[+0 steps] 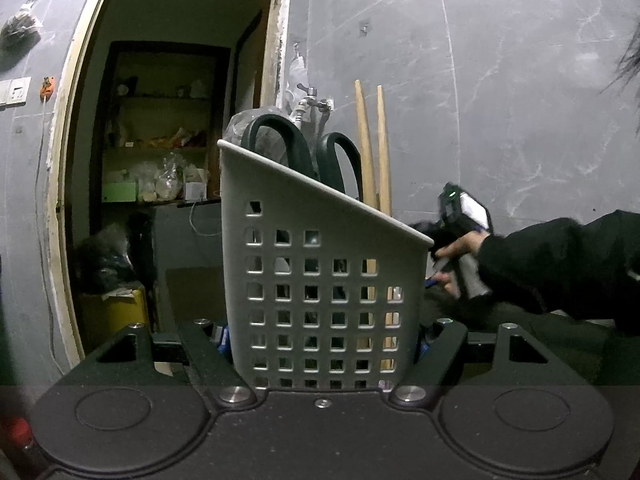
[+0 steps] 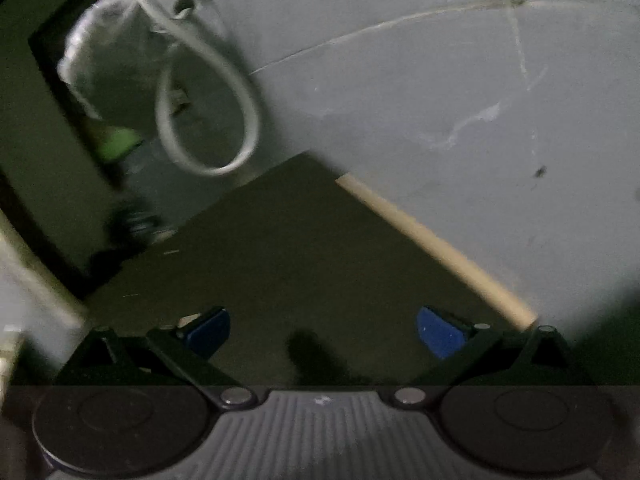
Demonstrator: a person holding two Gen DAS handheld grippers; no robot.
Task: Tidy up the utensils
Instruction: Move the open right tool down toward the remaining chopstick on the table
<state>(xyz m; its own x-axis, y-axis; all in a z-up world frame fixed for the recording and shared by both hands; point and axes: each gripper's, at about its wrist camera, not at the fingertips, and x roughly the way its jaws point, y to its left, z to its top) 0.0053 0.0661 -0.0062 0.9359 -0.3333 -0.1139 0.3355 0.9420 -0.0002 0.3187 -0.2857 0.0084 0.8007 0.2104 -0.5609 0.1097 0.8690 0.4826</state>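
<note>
Utensil caddy [image 1: 320,280], white plastic, perforated with square holes, slanted top rim. Clamped at its base between the jaws of the left gripper [image 1: 322,340], which are closed against its two sides; whether it rests on the bench cannot be told.

Contents: scissors [image 1: 304,144] with dark green loop handles standing up at the tall end; two wooden chopsticks [image 1: 376,140] upright toward the low end, both rising above the rim.

Right gripper [image 2: 322,334], seen from its own camera: blue pads [image 2: 440,336] well apart, jaws open, nothing between them. It points down at the dark bench [image 2: 300,248] near its back edge, where a pale wooden strip [image 2: 436,248] meets the grey marbled wall [image 2: 440,80].

Person's right hand [image 1: 460,252], black sleeve [image 1: 560,264], holds that gripper just beside the caddy's low end.

White hose [image 2: 208,120] looped against the wall.
</note>
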